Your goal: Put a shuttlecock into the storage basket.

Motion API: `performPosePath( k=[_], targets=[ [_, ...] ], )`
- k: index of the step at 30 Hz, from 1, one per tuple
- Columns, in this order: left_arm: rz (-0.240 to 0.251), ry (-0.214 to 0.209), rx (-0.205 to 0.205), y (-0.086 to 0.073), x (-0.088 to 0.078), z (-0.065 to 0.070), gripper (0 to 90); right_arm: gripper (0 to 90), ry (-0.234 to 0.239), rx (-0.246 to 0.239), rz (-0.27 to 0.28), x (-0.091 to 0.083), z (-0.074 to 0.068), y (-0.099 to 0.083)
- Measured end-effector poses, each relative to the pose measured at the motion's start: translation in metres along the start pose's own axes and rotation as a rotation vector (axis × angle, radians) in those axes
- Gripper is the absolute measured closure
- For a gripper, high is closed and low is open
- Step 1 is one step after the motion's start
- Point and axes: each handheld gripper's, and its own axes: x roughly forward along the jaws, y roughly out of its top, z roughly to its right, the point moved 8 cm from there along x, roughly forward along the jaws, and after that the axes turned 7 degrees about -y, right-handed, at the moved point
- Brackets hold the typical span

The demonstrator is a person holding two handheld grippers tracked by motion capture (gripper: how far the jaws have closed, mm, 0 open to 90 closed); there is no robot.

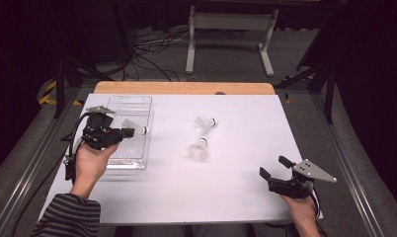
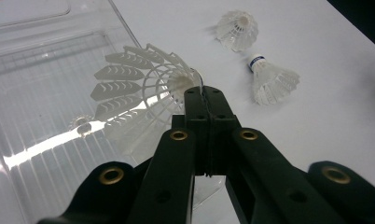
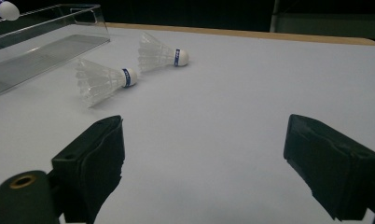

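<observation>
Left gripper is up over the clear plastic tray, out at about nine o'clock on the table, and its jaws are pressed tight together, pinching a white shuttlecock. From the left gripper view you can see the grip plainly: the jaws meet on the cork end while the feathered skirt fans out past the tips, over the ribbed tray floor. The shuttlecock hangs above the tray's right half, cork pointing toward three o'clock in the high view, close to the tray's right wall. Whether it touches the tray I can't tell from here.

Out on the white sheet, near the table's centre, two more shuttlecocks lie on their sides. The farther shuttlecock sits at roughly twelve o'clock from the nearer shuttlecock, the two just beside each other but not touching. Both show a blue band below the cork, clear in the right gripper view, farther shuttlecock and nearer shuttlecock.

Right gripper rests low at about five o'clock, near the table's front edge, jaws spread wide with nothing between them, bare white sheet showing through the gap. It's well apart from the two loose shuttlecocks, which lie toward its ten o'clock.
</observation>
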Motion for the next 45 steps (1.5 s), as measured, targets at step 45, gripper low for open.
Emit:
performPosePath(
  k=[45],
  targets=[
    [-0.033, 0.110, -0.136, 0.022, 0.041, -0.058, 90.0, 13.1, 0.008, -0.008, -0.004, 0.002, -0.002, 0.000]
  ],
)
